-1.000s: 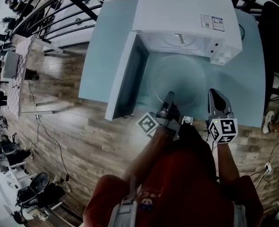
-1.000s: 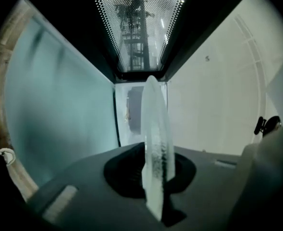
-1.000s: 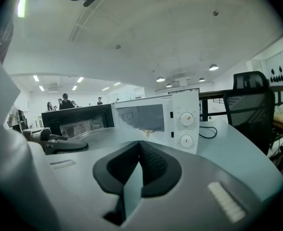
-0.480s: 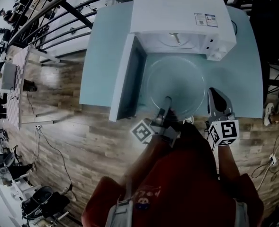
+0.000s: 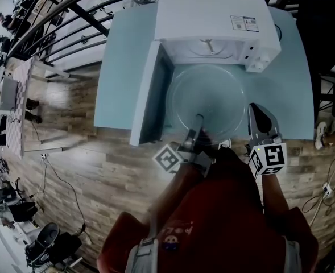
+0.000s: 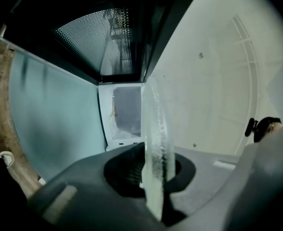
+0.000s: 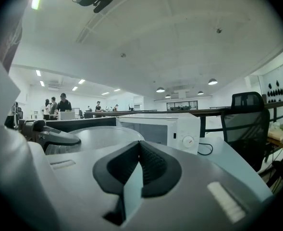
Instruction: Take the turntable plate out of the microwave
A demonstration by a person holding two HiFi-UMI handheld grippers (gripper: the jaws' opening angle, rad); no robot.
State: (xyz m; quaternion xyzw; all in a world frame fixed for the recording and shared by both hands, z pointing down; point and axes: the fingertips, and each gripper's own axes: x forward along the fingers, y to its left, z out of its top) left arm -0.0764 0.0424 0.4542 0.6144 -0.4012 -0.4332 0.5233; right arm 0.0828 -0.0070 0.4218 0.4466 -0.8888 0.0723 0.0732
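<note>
The clear glass turntable plate (image 5: 208, 95) hangs level over the teal table, just in front of the open white microwave (image 5: 213, 16). My left gripper (image 5: 199, 119) is shut on the plate's near rim. In the left gripper view the plate (image 6: 155, 143) runs edge-on between the dark pads of that gripper (image 6: 155, 196). My right gripper (image 5: 253, 109) is to the right of the plate, apart from it, shut with nothing in it. The right gripper view shows its own jaws (image 7: 139, 148) meeting, with the plate (image 7: 103, 136) and the left gripper (image 7: 50, 137) off to the left.
The microwave door (image 5: 150, 95) stands swung open to the left of the plate, and its mesh window (image 6: 103, 37) is close by the left gripper. The teal table (image 5: 121, 50) ends at a railing behind. A black chair (image 7: 247, 124) stands at the right.
Both grippers and the plate have risen a little in front of the microwave. The left gripper's hold on the rim is unchanged, and the right stays shut.
</note>
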